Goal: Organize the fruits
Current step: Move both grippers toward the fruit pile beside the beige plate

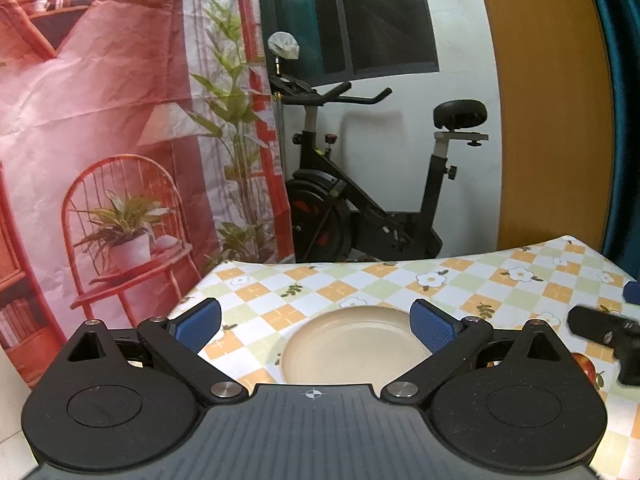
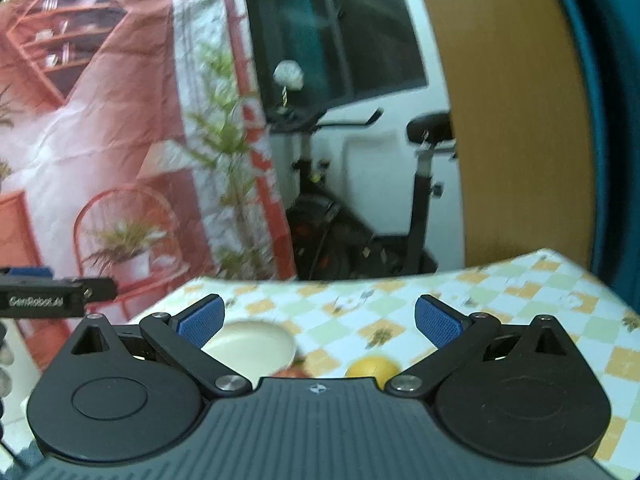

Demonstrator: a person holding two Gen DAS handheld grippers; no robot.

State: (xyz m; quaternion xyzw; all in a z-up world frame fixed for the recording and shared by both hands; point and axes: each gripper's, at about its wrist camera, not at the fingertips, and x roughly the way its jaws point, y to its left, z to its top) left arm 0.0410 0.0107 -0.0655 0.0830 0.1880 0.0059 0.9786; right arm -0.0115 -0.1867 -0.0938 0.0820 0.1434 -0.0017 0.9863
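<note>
A beige plate [image 1: 348, 346] lies empty on the checked tablecloth, right in front of my left gripper [image 1: 316, 326], which is open and empty above it. In the right wrist view the same plate [image 2: 250, 346] sits at lower left. A yellow citrus fruit [image 2: 373, 367] and a red apple [image 2: 291, 372] lie just ahead of my right gripper [image 2: 318, 324], which is open and empty. The apple [image 1: 586, 366] also shows at the right edge of the left wrist view, partly behind the right gripper's black body [image 1: 608, 338].
The table [image 1: 460, 280] has a floral checked cloth; its far edge is close ahead. An exercise bike [image 1: 360, 200] stands behind it by the wall. A red printed backdrop [image 1: 100, 140] hangs at left. A wooden door [image 1: 548, 100] is at right.
</note>
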